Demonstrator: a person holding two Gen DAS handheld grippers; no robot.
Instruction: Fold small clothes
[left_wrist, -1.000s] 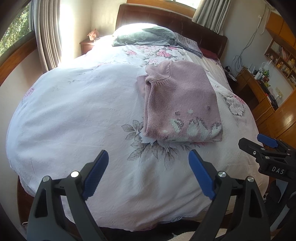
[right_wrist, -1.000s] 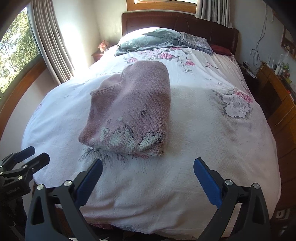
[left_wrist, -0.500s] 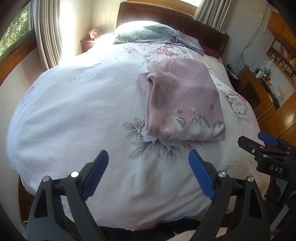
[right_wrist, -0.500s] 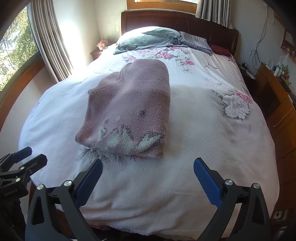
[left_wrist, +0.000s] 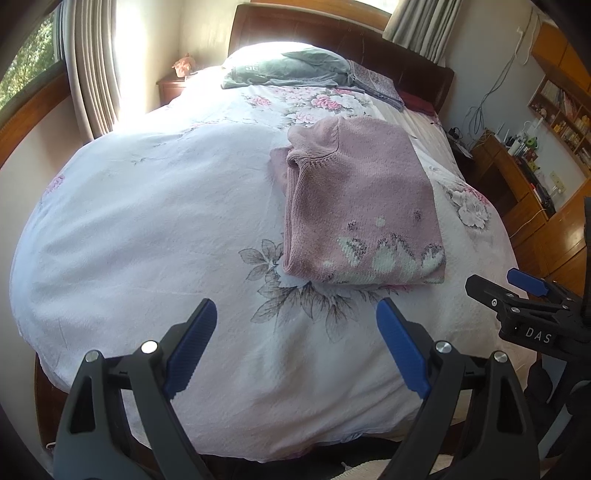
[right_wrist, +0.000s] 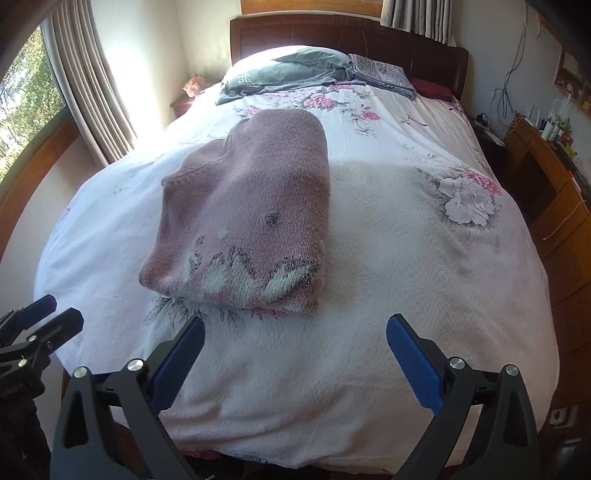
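1. Far to the left of both tongs: curtains (left_wrist: 92, 70) and a bright window, well apart from anything that matters to the work.
2. Ahead of the left gripper (left_wrist: 295, 343): bare floral quilt (left_wrist: 147, 221) only; jaws spread wide, blue pads (left_wrist: 190, 347) empty, hovering off the near edge of the bed.
3. Ahead and to the right of the left gripper: pink sweater (left_wrist: 358, 206), lying flat on the quilt, already folded into a compact rectangle, patterned hem toward the tongs, collar away from them.
4. Seen from the right gripper (right_wrist: 295, 362): same sweater (right_wrist: 251, 210) ahead and slightly left, near hem corner close beyond the left blue pad (right_wrist: 177, 365); jaws likewise wide apart and holding nothing.
5. Long axis of the sweater: running away from the tongs toward the headboard (right_wrist: 347, 37), so the short hem edge faces both tools.
6. Nearer tool, as a judgement: right gripper, with the hem almost straight in front; left gripper needing a reach across to its right.
7. Likely next move, if any fold remains: taking the two hem corners and carrying them toward the collar, halving the length.
8. Far right of the tongs: wooden desk (left_wrist: 517, 177) and shelves, well apart from the bed.
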